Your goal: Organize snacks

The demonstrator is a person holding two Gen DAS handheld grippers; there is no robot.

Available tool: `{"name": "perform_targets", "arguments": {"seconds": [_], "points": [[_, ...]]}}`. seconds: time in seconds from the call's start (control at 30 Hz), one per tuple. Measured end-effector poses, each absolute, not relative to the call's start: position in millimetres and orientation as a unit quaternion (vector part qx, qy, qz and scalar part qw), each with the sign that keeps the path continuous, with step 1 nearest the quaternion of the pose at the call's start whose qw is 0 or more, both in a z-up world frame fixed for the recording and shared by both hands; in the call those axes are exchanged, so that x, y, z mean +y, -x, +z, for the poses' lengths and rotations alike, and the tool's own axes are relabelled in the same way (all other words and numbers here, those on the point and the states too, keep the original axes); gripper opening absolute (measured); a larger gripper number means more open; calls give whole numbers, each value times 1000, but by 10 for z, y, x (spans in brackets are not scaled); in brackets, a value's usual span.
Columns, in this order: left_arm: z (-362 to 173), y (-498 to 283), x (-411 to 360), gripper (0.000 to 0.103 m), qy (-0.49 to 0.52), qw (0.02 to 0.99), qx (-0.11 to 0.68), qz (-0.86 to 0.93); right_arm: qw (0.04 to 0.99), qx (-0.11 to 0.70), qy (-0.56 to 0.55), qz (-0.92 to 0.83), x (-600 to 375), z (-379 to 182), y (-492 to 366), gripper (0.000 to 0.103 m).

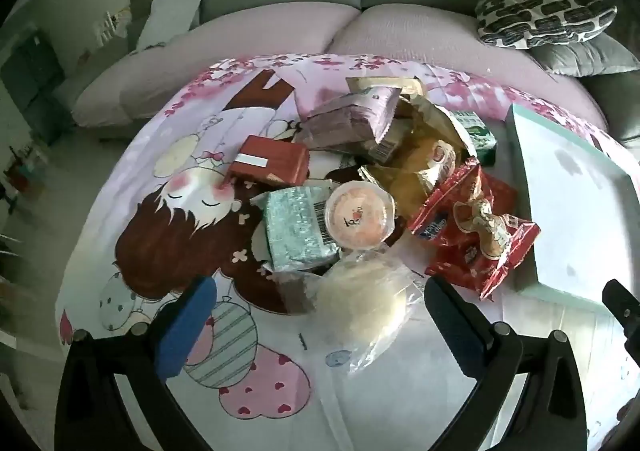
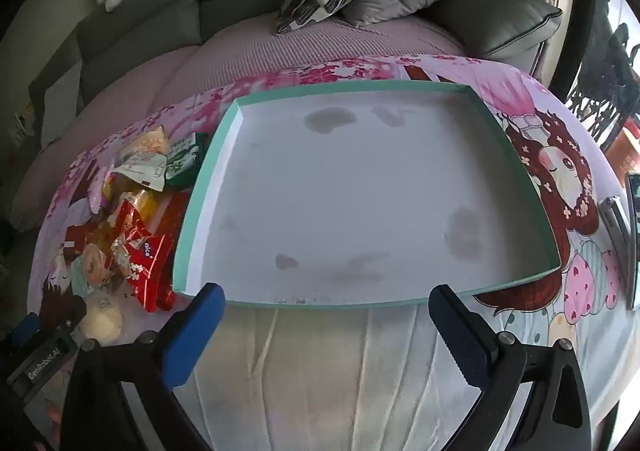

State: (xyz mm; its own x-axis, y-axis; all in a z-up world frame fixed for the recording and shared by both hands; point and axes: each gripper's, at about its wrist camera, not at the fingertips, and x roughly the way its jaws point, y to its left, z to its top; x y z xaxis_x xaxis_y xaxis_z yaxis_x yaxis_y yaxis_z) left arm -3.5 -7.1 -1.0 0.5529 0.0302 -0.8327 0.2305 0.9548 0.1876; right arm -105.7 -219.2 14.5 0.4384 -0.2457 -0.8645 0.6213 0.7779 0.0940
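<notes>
Crinkly foil and clear plastic make up our snack pile (image 1: pixel 372 179): red packets (image 1: pixel 476 227), a silvery pack (image 1: pixel 298 235), a round pink cup (image 1: pixel 358 217), all heaped just left of the teal-rimmed tray (image 2: pixel 208 187). Our left gripper (image 1: pixel 320 335) and right gripper (image 2: pixel 326 335) both gape wide, holding nothing.

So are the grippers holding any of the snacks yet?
No, nothing is held. The left gripper is open above the snack pile, and the right gripper is open in front of the empty tray.
</notes>
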Motion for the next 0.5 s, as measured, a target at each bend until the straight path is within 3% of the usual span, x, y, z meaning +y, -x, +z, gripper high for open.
{"name": "perform_targets", "arguments": {"seconds": [0.1, 0.5], "points": [[-28, 96, -325, 103, -167, 871, 459, -47, 823, 466, -201, -257, -2230, 116, 1075, 103], [35, 37, -230, 103, -100, 872, 470, -96, 821, 468, -192, -264, -2140, 142, 1042, 103]]}}
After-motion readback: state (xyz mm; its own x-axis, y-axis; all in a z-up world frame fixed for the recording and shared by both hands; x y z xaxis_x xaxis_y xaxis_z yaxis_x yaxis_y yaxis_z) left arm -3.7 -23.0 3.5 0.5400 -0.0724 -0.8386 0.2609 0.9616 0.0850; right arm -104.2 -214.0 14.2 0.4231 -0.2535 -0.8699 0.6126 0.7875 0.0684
